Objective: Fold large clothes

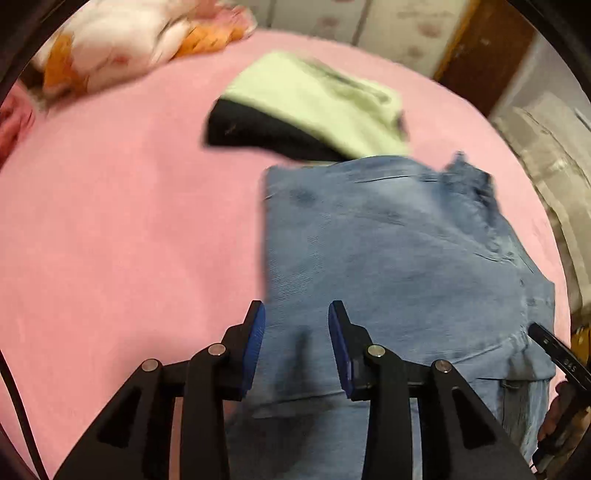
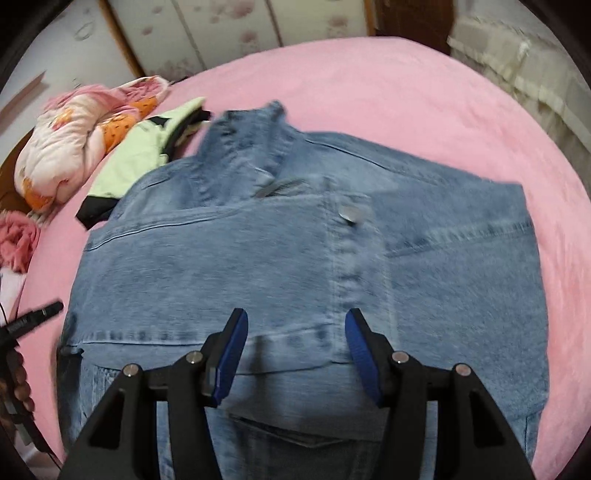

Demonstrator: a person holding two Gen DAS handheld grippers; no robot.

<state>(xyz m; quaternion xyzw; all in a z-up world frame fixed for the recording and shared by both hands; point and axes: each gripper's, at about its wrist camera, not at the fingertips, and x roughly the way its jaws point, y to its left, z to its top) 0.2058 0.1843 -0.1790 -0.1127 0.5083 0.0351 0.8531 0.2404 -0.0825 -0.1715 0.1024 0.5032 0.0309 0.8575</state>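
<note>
A blue denim jacket lies folded on the pink bed sheet, collar toward the far side; it also shows in the left wrist view. My left gripper is open and empty, hovering over the jacket's near left part. My right gripper is open and empty above the jacket's near middle, close to the button placket. The left gripper's tip shows at the left edge of the right wrist view; the right gripper's tip shows at the right edge of the left wrist view.
A folded pale green and black garment lies just beyond the jacket, also in the right wrist view. A floral quilt and a pink fuzzy item lie at the bed's far left. Wardrobe doors stand behind.
</note>
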